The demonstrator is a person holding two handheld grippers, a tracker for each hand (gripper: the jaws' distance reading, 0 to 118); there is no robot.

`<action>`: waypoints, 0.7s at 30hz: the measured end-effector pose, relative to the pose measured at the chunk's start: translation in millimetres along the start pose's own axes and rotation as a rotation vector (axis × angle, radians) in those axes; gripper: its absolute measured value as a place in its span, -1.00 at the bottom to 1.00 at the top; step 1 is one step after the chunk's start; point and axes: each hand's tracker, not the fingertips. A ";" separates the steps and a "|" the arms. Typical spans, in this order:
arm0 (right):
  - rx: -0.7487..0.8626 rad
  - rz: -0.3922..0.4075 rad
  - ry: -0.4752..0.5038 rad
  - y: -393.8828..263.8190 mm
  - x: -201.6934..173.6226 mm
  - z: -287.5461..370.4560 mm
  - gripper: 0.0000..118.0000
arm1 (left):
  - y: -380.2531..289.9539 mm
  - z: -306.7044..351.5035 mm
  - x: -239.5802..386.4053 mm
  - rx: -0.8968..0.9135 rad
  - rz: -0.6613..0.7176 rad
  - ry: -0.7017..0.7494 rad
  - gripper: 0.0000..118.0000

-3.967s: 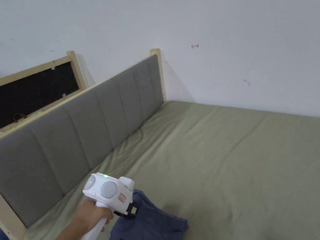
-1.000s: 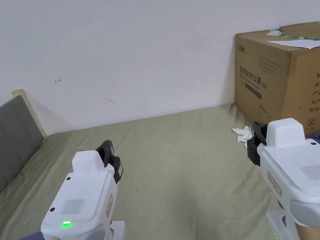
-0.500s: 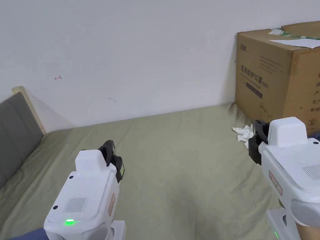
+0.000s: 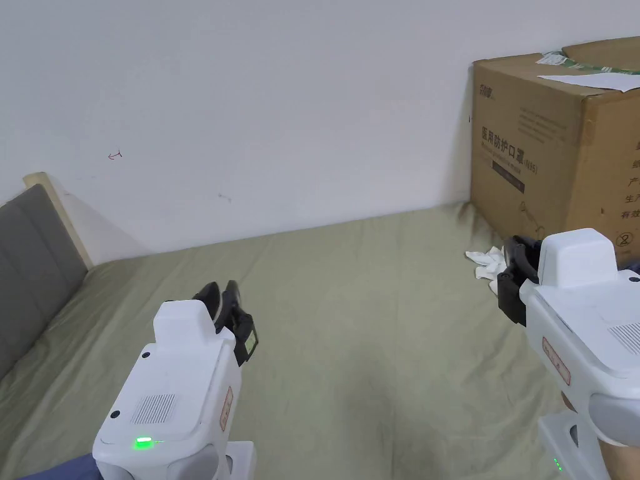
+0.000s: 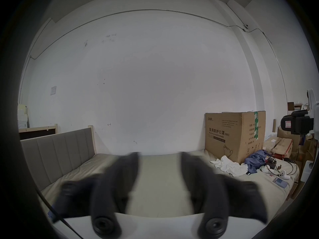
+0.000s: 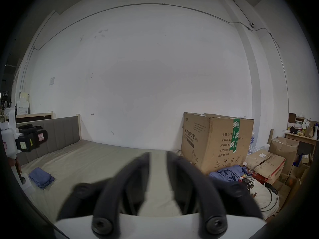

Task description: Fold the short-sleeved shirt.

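Risk lies in both empty tools, left tool (image 4: 226,299) gaping wide and right tool (image 6: 158,154) slightly parted, reaching for the heaped blue garment (image 6: 229,172) beside the cardboard box (image 6: 215,139), not the folded blue shirt (image 6: 41,175).

The bed (image 4: 375,325) wears a plain olive-green sheet, and its headboard (image 4: 28,262) is grey, padded in upright panels, with a pale wooden frame. The wall (image 4: 281,112) is plain white with a small red mark. The cardboard box (image 4: 550,144) is brown, with dark print and green-and-white striped tape. A crumpled cloth (image 4: 487,264) beside it is white. The folded shirt (image 6: 41,175) is a dull blue, as is a loose heap of clothes (image 6: 229,172) by the box. The left gripper (image 4: 225,306) and right gripper (image 4: 515,275) have white bodies and black jaws; a green light glows on the left one.
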 end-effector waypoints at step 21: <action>0.030 -0.031 -0.043 1.7 3.0 4.9 1.00 | -0.9 -2.5 -1.0 0.004 -0.003 0.050 1.00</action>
